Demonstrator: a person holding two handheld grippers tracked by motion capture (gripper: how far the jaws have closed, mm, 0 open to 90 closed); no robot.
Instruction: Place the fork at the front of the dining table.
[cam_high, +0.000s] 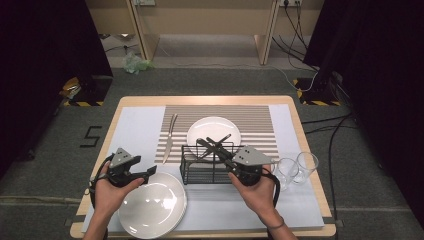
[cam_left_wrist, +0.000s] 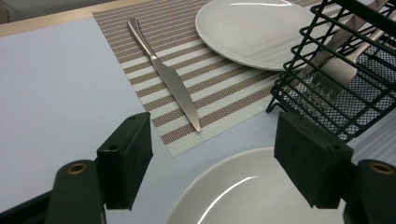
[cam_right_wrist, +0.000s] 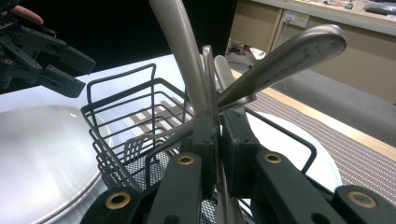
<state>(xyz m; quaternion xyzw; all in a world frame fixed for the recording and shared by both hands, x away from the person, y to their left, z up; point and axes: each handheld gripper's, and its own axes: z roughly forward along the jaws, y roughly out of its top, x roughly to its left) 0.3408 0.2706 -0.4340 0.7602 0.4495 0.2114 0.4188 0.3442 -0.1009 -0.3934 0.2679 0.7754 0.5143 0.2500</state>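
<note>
1. The right tool (cam_high: 216, 150) is reaching into the black wire basket (cam_high: 192, 170) in the middle of the desk (cam_high: 135, 130), and its jaws are closing tight on the thin handle of one piece of cutlery (cam_right_wrist: 212, 79).
2. In the right gripper view this handle is standing upright between the two pads, and other handles (cam_right_wrist: 285, 60) are leaning just beside it; a fork (cam_right_wrist: 140, 140) is lying low inside the basket.
3. The left tool (cam_high: 150, 174) is hanging with its jaws wide apart and nothing between them, over the far left rim of the near plate (cam_high: 152, 210).
4. The near plate is lying at the near left of the desk, just beside the basket.
5. A second plate (cam_high: 214, 129) is resting on the striped mat (cam_high: 260, 120), just behind the basket.
6. A knife (cam_high: 170, 137) is lying on the left part of the mat.
7. Two glasses (cam_high: 295, 167) are standing at the right of the basket.
</note>
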